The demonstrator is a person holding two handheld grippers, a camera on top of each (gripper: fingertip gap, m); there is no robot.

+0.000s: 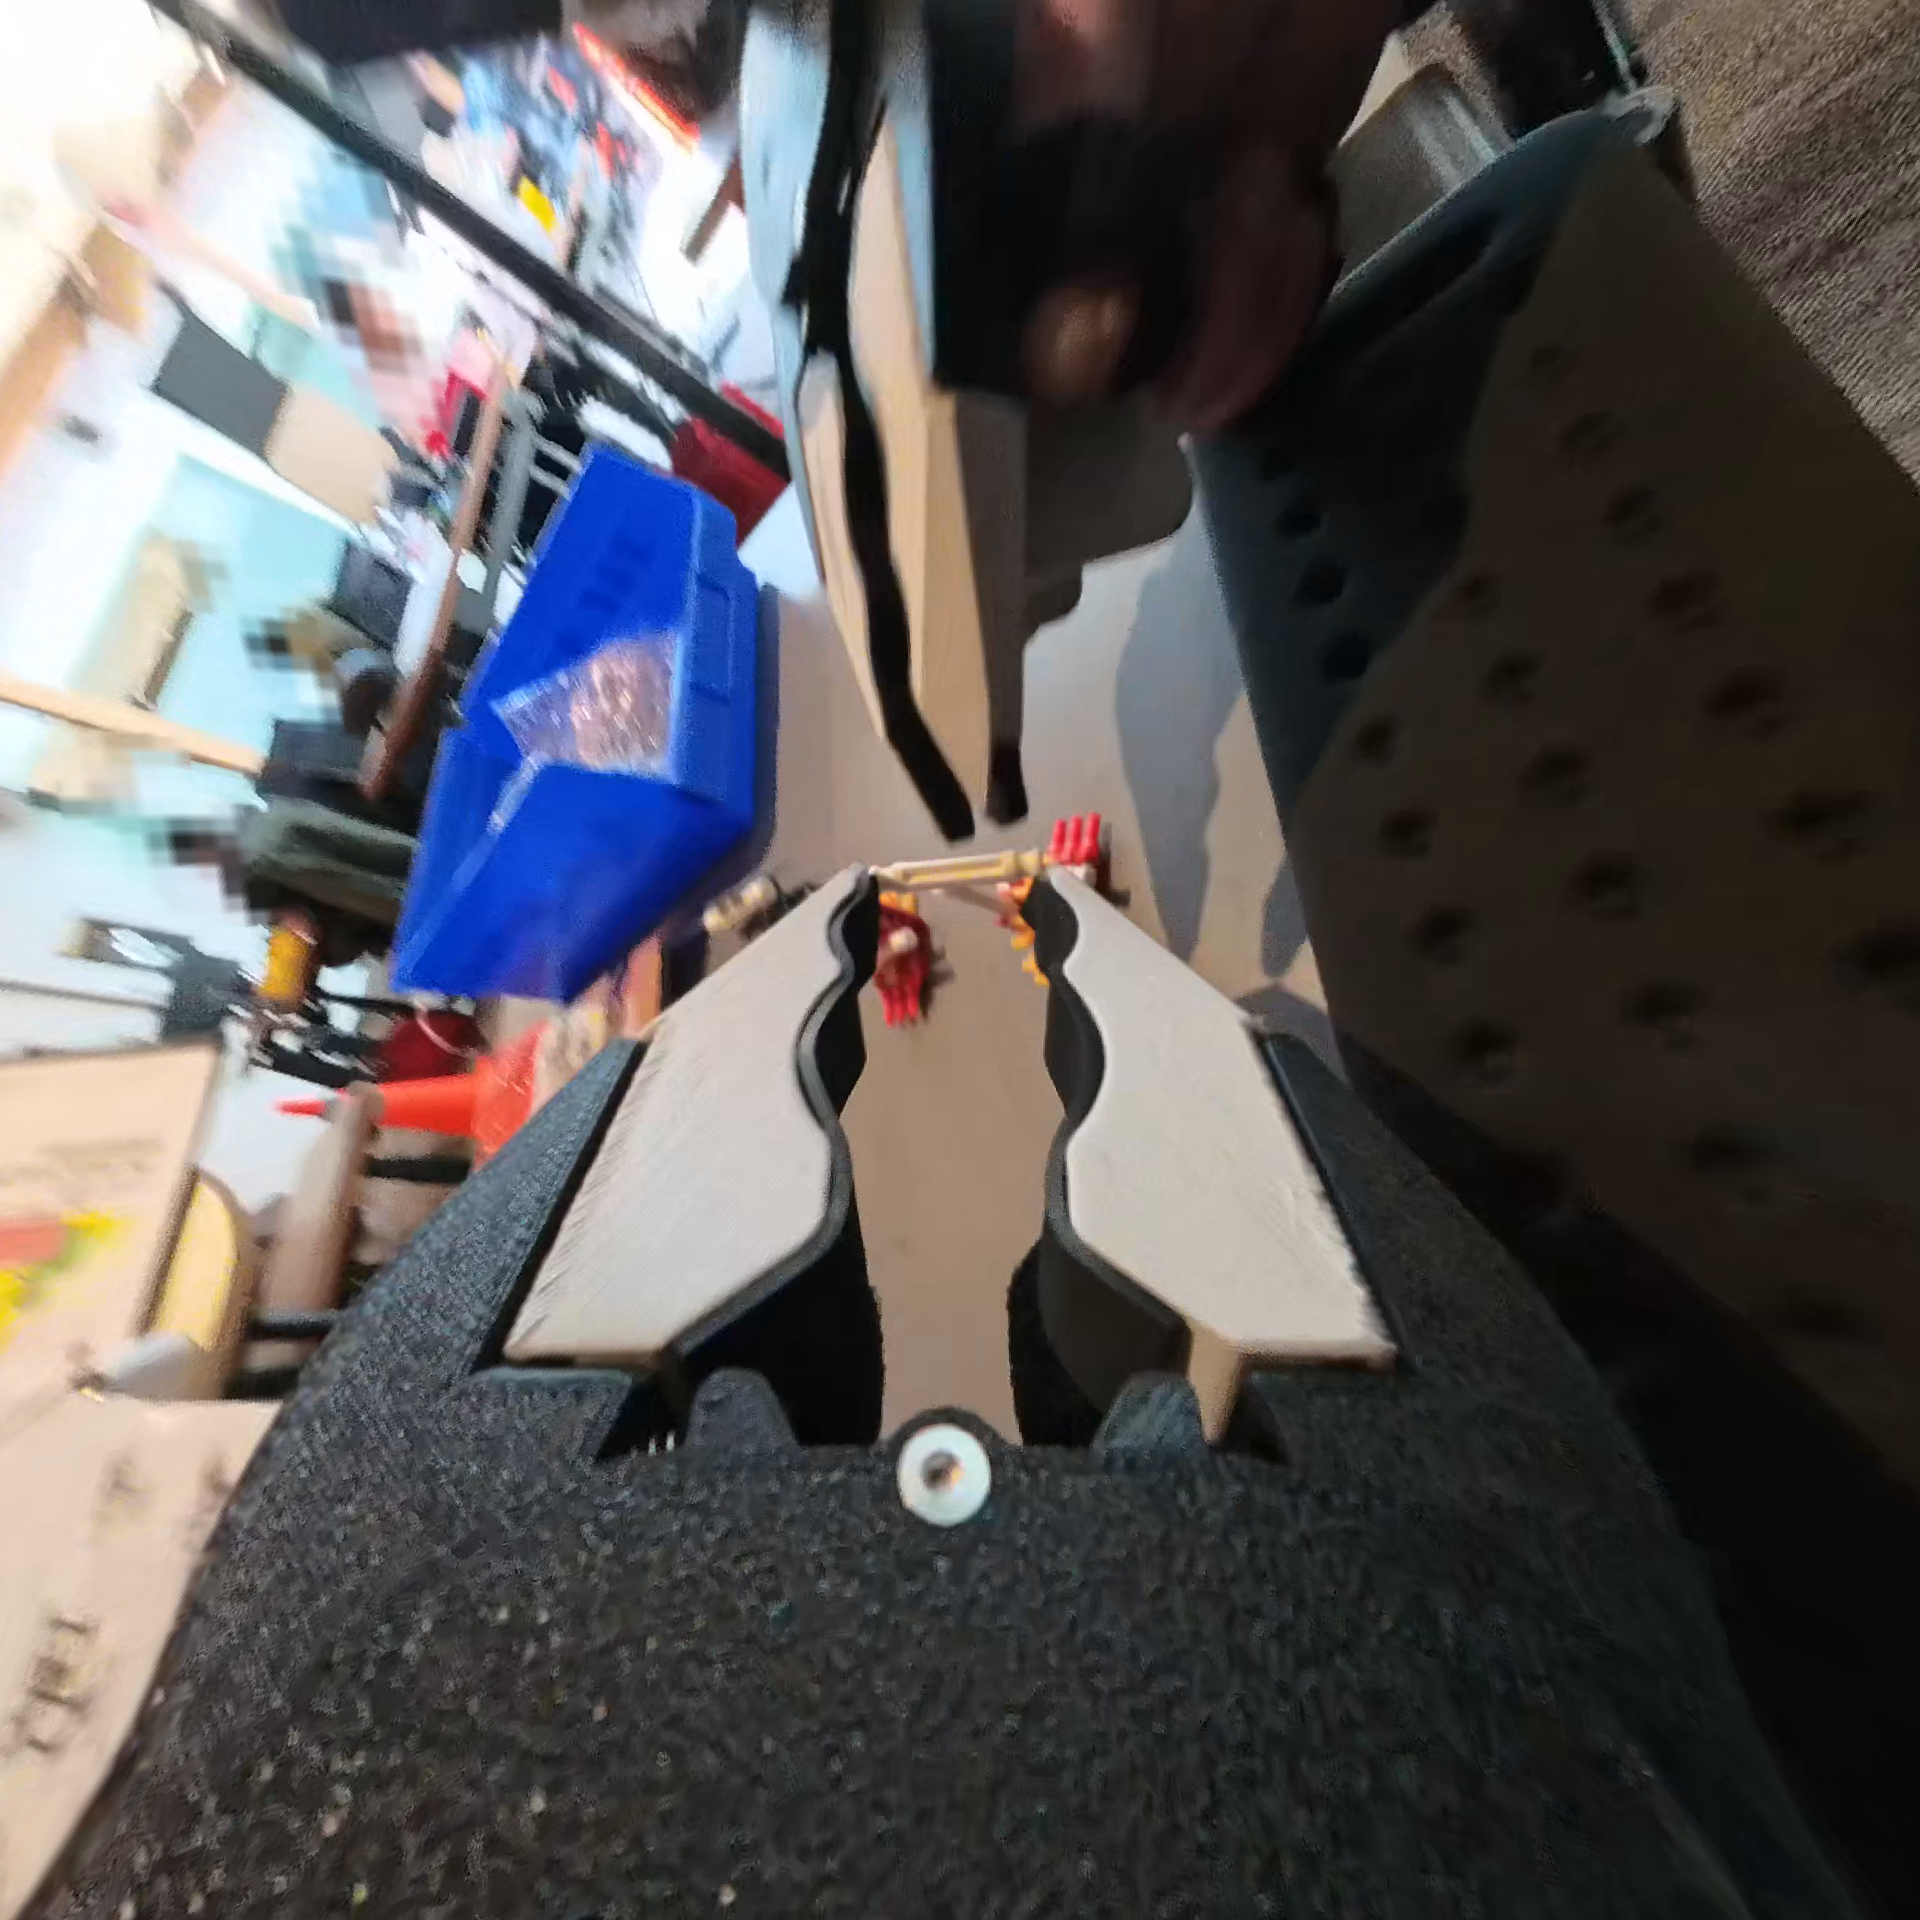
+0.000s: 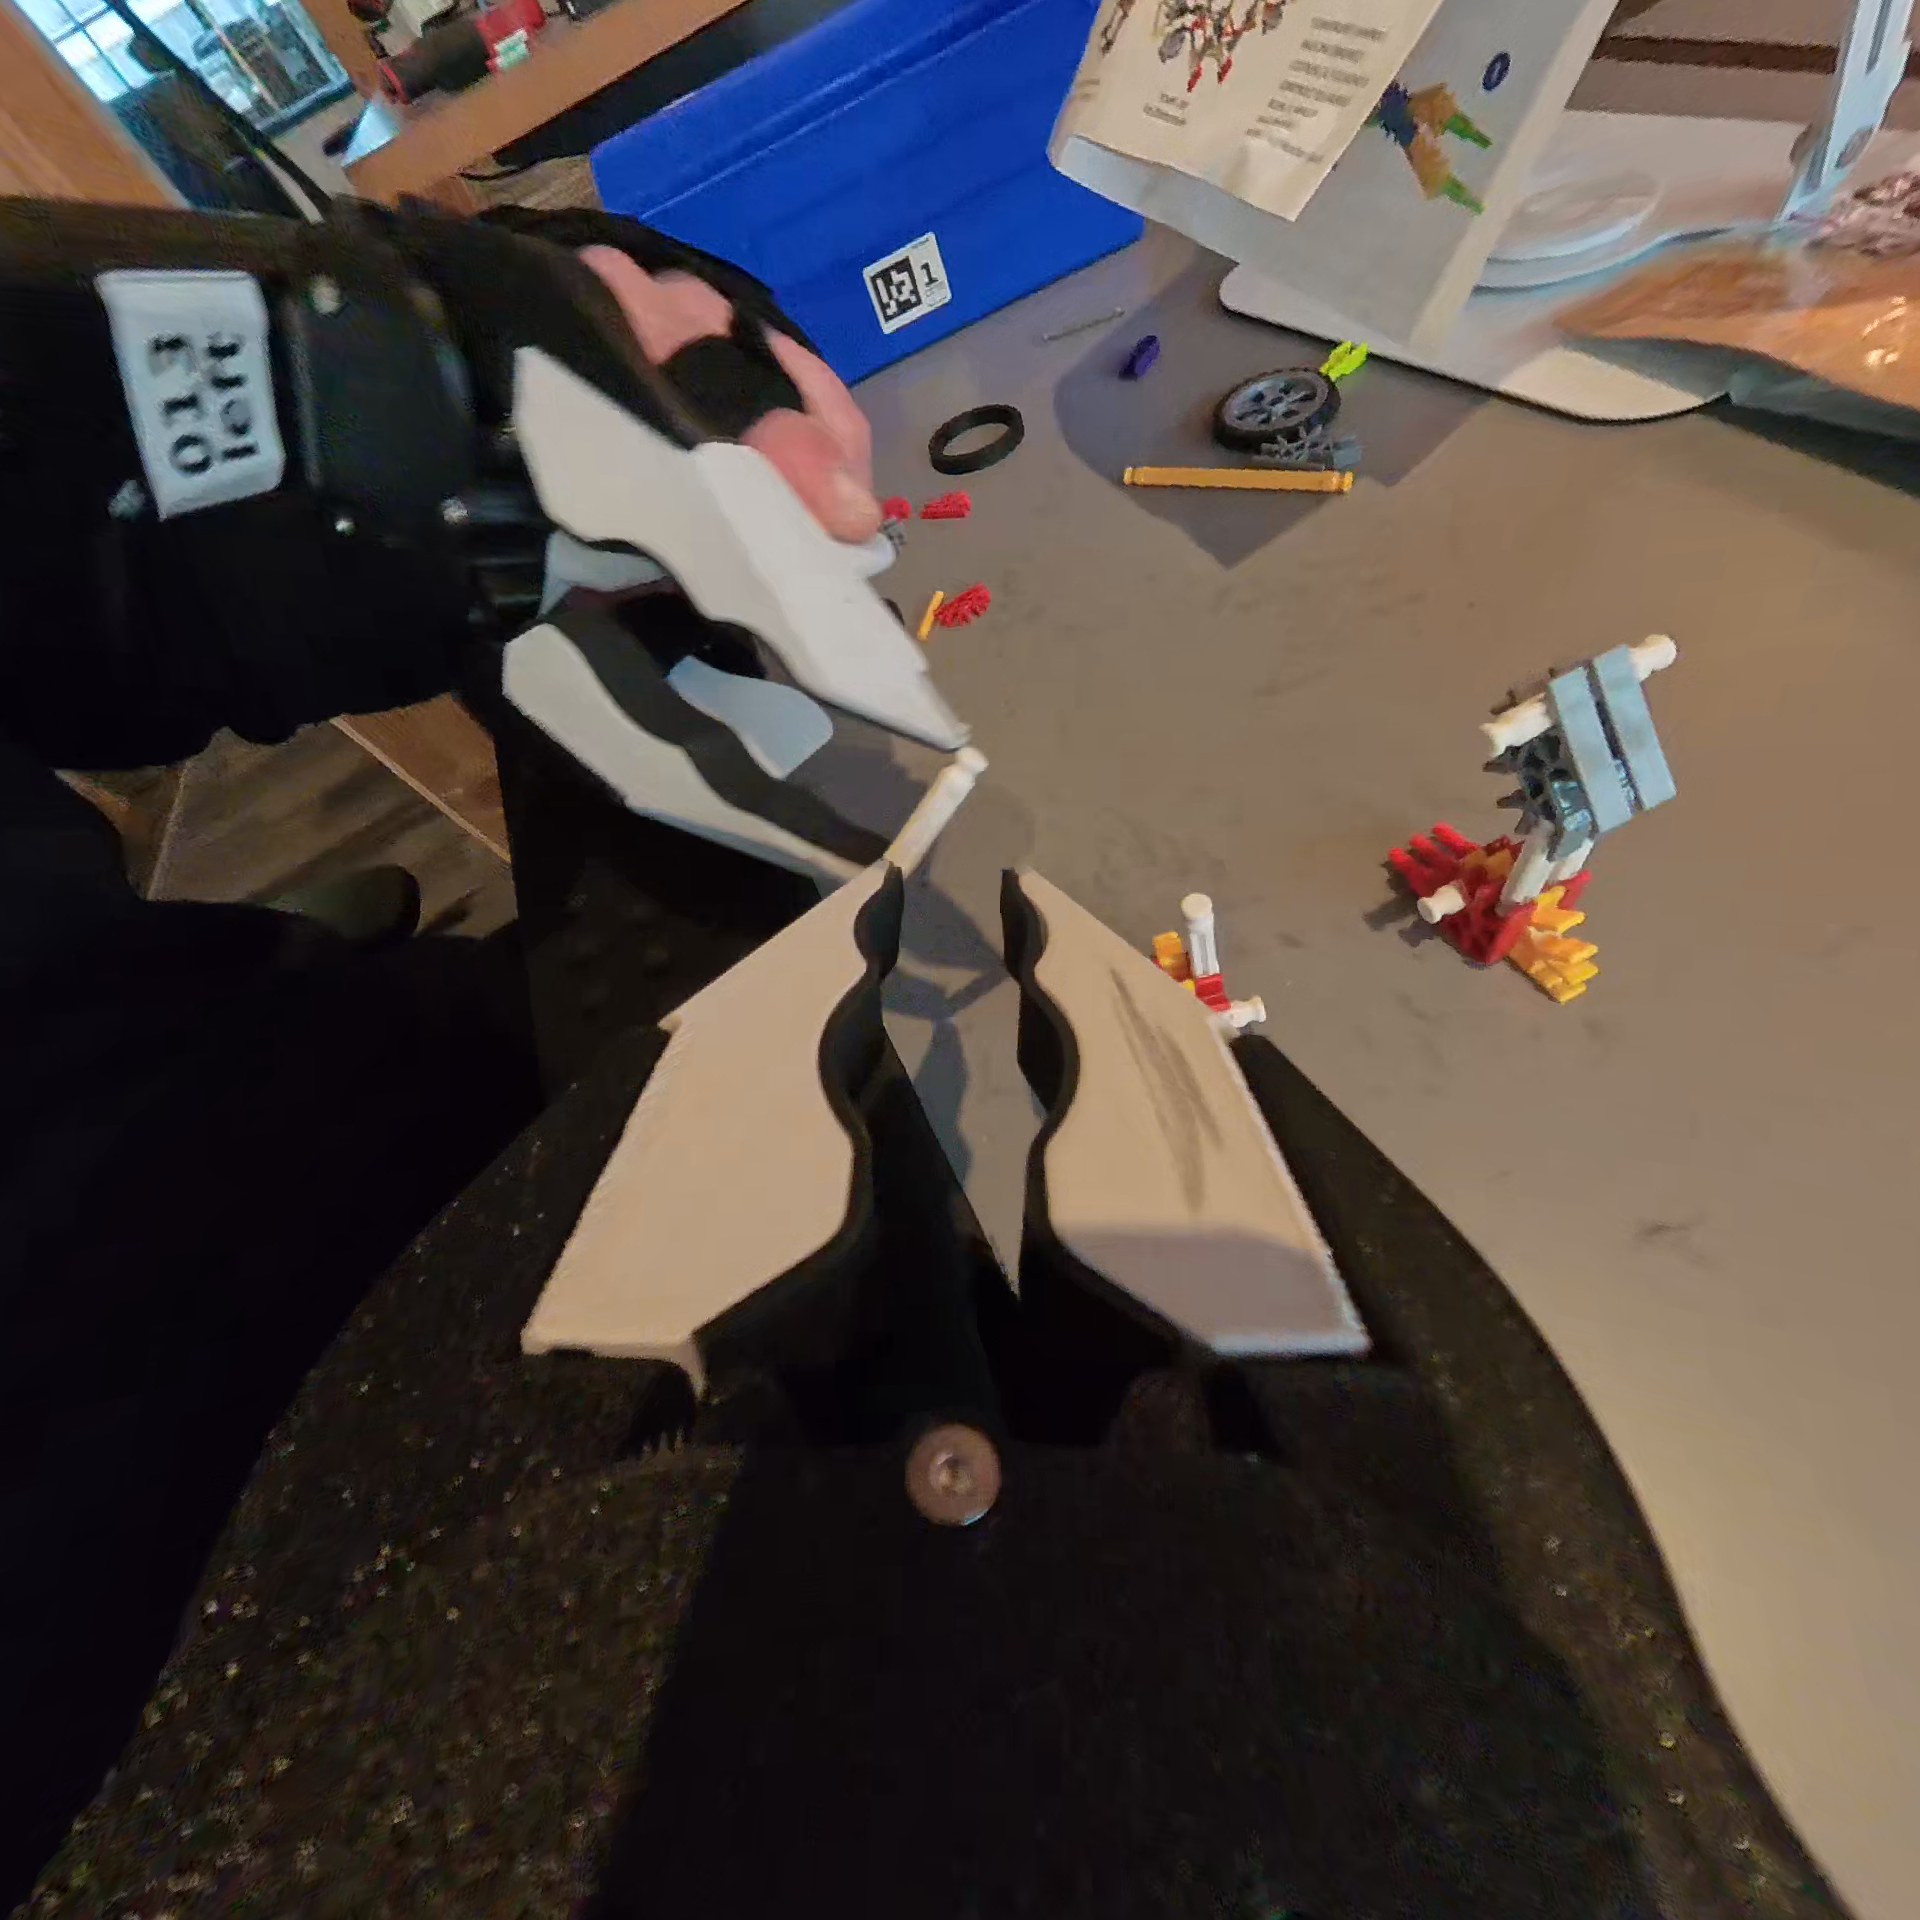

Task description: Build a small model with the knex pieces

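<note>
The grey table takes up most of my right-hand view. Its left edge runs under my left tongs, and the widest bare stretch lies to the right of my right tongs. The blue bin closes off the far side. Beside it a white stand with a printed sheet takes the far right corner.

My left tongs are spread moderately and hold one white rod end to end between the two tips. The rod is slim, with knobbed ends, and it hangs over the table's left edge. My right tongs hover just beside it, empty, with a narrow gap between the fingers. In the left view they come in from above and stop just short of the rod.

There are two built clusters. The taller one has grey blocks on white rods over a red and yellow base, and it stands well to the right. A small white, red and yellow one sits against my right finger.

Loose parts lie farther off:
- one yellow rod
- one spoked wheel
- one black ring
- at least two red toothed connectors
- one purple bit
- one green bit
</note>
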